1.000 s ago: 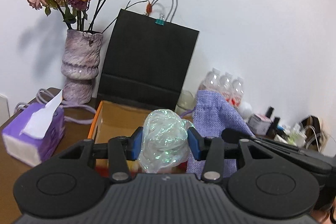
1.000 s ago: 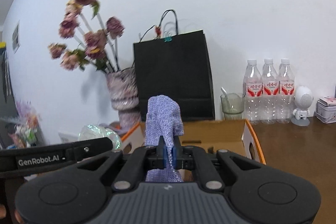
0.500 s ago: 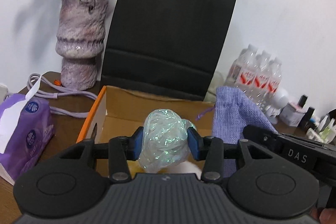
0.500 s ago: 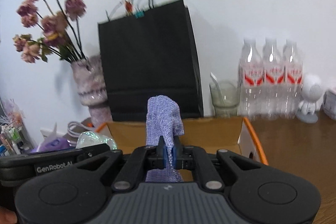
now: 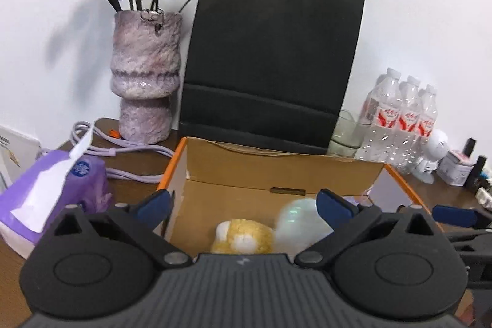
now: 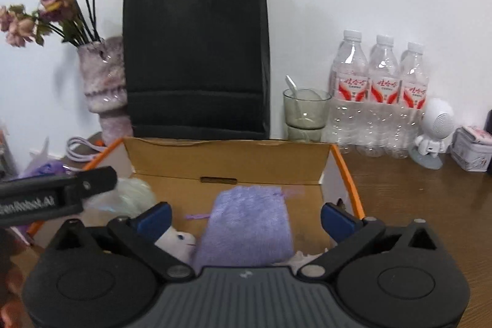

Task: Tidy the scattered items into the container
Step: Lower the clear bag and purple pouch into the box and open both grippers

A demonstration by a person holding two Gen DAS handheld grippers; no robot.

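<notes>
An open cardboard box [image 5: 276,171] with orange edges sits before both grippers. My left gripper [image 5: 244,205] hangs over it, its jaws opening wide with nothing pressed between them; the iridescent plastic ball [image 5: 299,223] lies blurred in the box below, beside a yellow and white plush [image 5: 243,237]. My right gripper [image 6: 246,215] is over the same box [image 6: 227,159], jaws opening too. The purple cloth pouch [image 6: 246,228] lies blurred in the box beneath them, free of the pads. The ball [image 6: 132,195] shows at the left in the right wrist view.
Behind the box stand a black paper bag [image 5: 270,63], a vase of dried roses [image 5: 144,76], a glass cup [image 6: 306,109] and three water bottles [image 6: 379,94]. A purple tissue pack [image 5: 52,192] and a cable [image 5: 123,143] lie left; a white figurine [image 6: 435,128] and tin stand right.
Both grippers moved forward and down over the box, then opened. The iridescent ball left the left jaws and the purple pouch left the right jaws; both dropped into the box.
</notes>
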